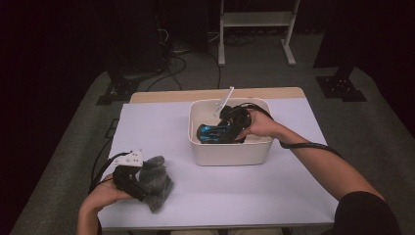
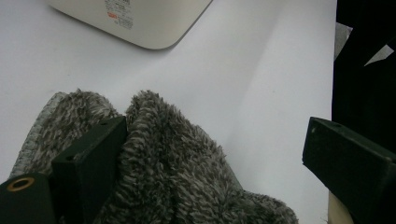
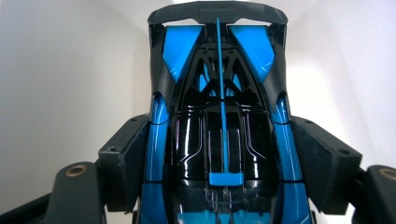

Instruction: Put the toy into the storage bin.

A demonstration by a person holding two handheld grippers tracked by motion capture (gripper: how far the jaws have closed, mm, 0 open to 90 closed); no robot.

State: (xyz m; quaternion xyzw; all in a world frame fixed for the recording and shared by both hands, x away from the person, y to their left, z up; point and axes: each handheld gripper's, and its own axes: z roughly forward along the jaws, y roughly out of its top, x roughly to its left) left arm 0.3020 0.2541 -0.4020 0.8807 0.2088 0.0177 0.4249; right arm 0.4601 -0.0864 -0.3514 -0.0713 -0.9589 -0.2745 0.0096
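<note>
The glossy blue-and-black toy sports car (image 3: 219, 135) sits inside the cream rounded plastic tub (image 1: 230, 152) near the middle of the white worktop (image 1: 274, 181), pinched across its sides by your right gripper (image 3: 219, 163).

Starting at the left: your left hand (image 1: 100, 196) holds the left gripper (image 1: 139, 182) low over the near left part of the worktop. Its jaws are spread wide. One jaw presses against the shaggy grey-brown fleece cloth (image 2: 173, 168), which lies bunched on the worktop; the other jaw stands well apart, over bare surface near the edge. In the left gripper view, the tub's corner (image 2: 154, 28) shows farther off, with a small printed label on its wall.

Moving right, your right hand (image 1: 259, 125) reaches down into the tub from its right side. In the right gripper view, both jaw pads touch the car's blue flanks, with its dark rear wing pointing away toward the tub's pale inner wall.
</note>
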